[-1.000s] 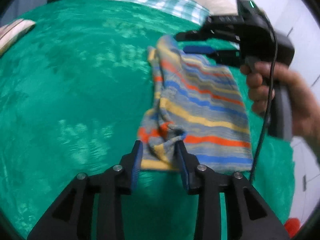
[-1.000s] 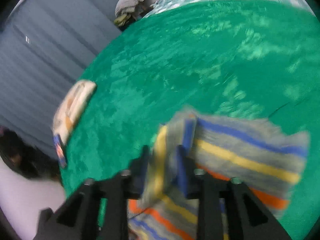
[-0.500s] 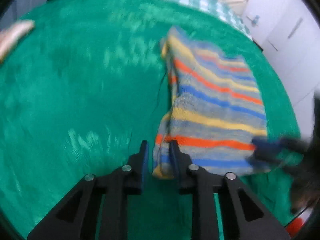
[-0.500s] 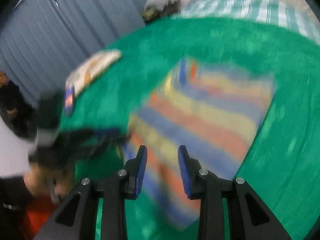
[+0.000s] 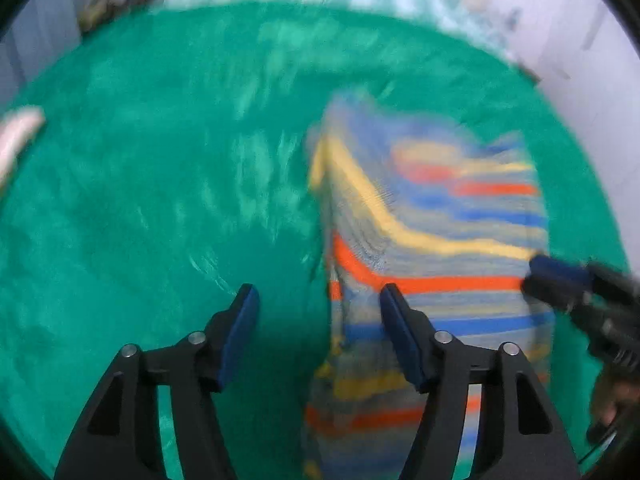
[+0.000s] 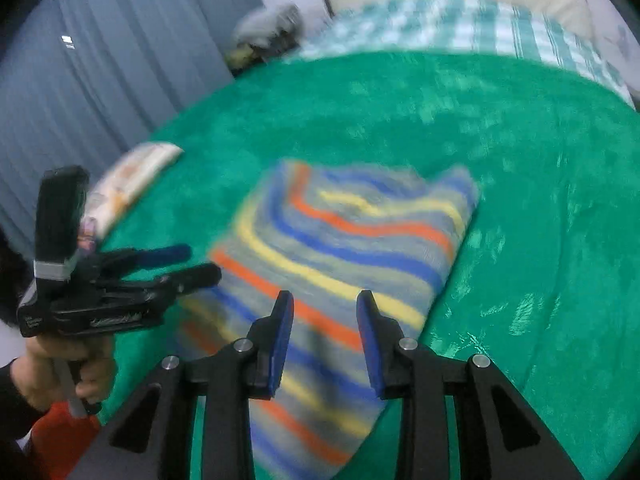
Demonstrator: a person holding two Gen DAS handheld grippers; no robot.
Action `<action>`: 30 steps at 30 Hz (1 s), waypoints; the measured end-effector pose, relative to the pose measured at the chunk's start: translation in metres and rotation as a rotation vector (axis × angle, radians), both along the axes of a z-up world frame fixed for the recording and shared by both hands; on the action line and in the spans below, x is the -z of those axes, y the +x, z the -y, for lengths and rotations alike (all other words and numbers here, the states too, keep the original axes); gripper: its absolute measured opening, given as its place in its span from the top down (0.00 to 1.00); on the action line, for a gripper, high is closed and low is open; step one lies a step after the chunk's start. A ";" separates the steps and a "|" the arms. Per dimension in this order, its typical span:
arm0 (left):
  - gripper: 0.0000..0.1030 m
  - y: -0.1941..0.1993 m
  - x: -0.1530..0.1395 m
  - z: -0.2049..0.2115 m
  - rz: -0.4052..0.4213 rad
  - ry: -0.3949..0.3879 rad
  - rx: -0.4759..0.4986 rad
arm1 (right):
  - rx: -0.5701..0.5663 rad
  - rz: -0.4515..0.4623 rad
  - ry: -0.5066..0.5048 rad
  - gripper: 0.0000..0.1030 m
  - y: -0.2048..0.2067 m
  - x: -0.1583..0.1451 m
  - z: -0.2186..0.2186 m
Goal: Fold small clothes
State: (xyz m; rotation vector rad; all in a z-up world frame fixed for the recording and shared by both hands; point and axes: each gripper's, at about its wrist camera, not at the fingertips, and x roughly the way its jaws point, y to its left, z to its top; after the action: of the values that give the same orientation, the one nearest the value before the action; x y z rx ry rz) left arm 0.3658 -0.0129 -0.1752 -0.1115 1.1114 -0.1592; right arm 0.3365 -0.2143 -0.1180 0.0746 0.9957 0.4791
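A small striped cloth [image 5: 432, 248] in grey, blue, yellow and orange lies folded and flat on the green blanket [image 5: 160, 200]. It also shows in the right wrist view [image 6: 340, 256]. My left gripper [image 5: 320, 312] is open and empty over the cloth's left edge. My right gripper [image 6: 324, 316] is open and empty above the cloth's near part. The right gripper shows at the cloth's right edge in the left wrist view [image 5: 560, 276]. The left gripper shows beside the cloth's left edge in the right wrist view [image 6: 188, 260].
A folded pale garment [image 6: 128, 180] lies on the blanket [image 6: 520, 160] at the left, near grey curtains [image 6: 100, 80]. A checked green-and-white sheet [image 6: 460, 28] and a heap of clothes [image 6: 268, 32] lie at the far end.
Both grippers have let go of the cloth and opened. The cloth now lies folded on the blanket. The right gripper has swung round to the cloth's near side.
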 end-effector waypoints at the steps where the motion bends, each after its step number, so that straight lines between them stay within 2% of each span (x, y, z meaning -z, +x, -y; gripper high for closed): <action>1: 0.31 0.002 0.008 -0.004 -0.008 -0.025 -0.006 | 0.011 -0.066 -0.019 0.67 0.008 0.020 -0.001; 2: 0.31 0.001 0.006 -0.005 0.019 -0.024 0.004 | 0.026 -0.090 -0.024 0.67 0.010 0.036 -0.001; 5: 0.29 -0.012 -0.015 -0.006 0.052 0.000 0.027 | 0.051 -0.030 -0.018 0.66 0.001 0.027 0.000; 7: 0.23 -0.027 -0.028 -0.011 0.092 0.018 0.044 | 0.073 0.002 0.001 0.46 -0.013 0.010 0.005; 8: 0.21 -0.036 -0.036 -0.013 0.116 0.042 0.050 | 0.079 0.027 0.012 0.29 -0.025 0.002 0.009; 9: 0.19 -0.040 -0.038 -0.013 0.128 0.056 0.051 | 0.085 0.047 0.013 0.23 -0.035 -0.003 0.011; 11: 0.19 -0.048 -0.042 -0.017 0.144 0.095 0.044 | 0.090 0.076 0.004 0.23 -0.058 -0.010 0.013; 15: 0.19 -0.059 -0.046 -0.018 0.150 0.126 0.024 | 0.093 0.057 -0.029 0.23 -0.096 -0.007 0.021; 19: 0.19 -0.068 -0.051 -0.020 0.158 0.169 0.026 | 0.109 0.029 -0.034 0.23 -0.117 0.001 0.019; 25: 0.19 -0.073 -0.057 -0.018 0.176 0.209 0.035 | 0.126 0.024 -0.029 0.23 -0.120 0.004 0.014; 30: 0.17 -0.069 -0.054 -0.020 0.170 0.211 0.037 | 0.116 0.026 -0.031 0.23 -0.121 0.005 0.008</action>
State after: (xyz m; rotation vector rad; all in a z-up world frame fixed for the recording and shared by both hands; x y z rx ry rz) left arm 0.2964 0.0073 -0.1213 0.1099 0.9548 -0.0819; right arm 0.2155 -0.2218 -0.1227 0.0974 0.9669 0.3570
